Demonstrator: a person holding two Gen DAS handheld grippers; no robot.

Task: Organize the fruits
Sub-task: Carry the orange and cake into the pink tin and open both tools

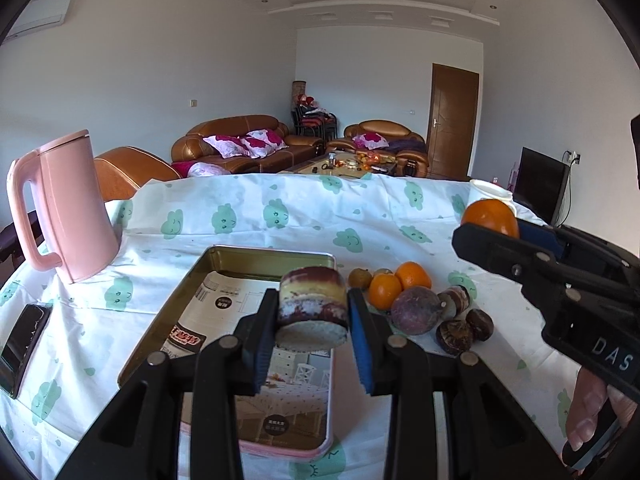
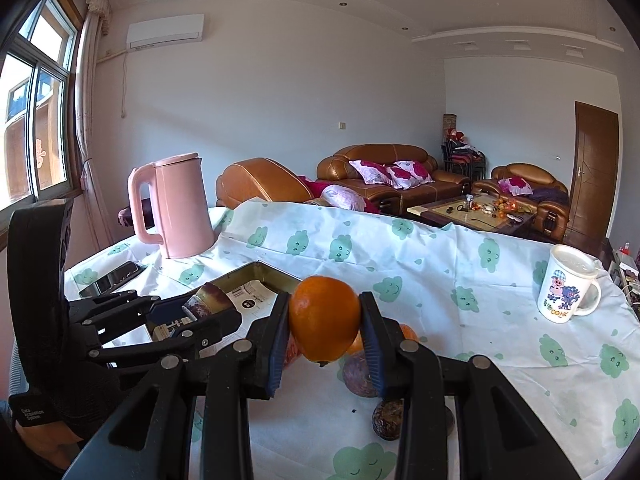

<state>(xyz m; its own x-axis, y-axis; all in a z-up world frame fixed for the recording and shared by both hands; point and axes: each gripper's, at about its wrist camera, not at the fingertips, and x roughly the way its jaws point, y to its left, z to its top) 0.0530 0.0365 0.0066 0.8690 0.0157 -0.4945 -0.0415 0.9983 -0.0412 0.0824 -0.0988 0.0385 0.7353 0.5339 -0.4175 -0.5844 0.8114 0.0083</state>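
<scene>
My left gripper point(image 1: 312, 316) is shut on a purple and yellow sugarcane chunk point(image 1: 313, 304) and holds it above the gold metal tray point(image 1: 240, 258). My right gripper point(image 2: 325, 328) is shut on an orange point(image 2: 324, 322), held above the table to the right of the tray; it shows in the left wrist view point(image 1: 491, 216) too. On the cloth right of the tray lie two oranges point(image 1: 386, 290), a purple passion fruit point(image 1: 416, 310), another sugarcane chunk point(image 1: 456, 300) and dark chestnuts point(image 1: 456, 334).
A pink kettle point(image 1: 68, 208) stands at the table's far left, with a black phone point(image 1: 24, 344) in front of it. A white cartoon mug point(image 2: 566, 284) stands at the far right. The tray is lined with a printed leaflet point(image 1: 280, 400).
</scene>
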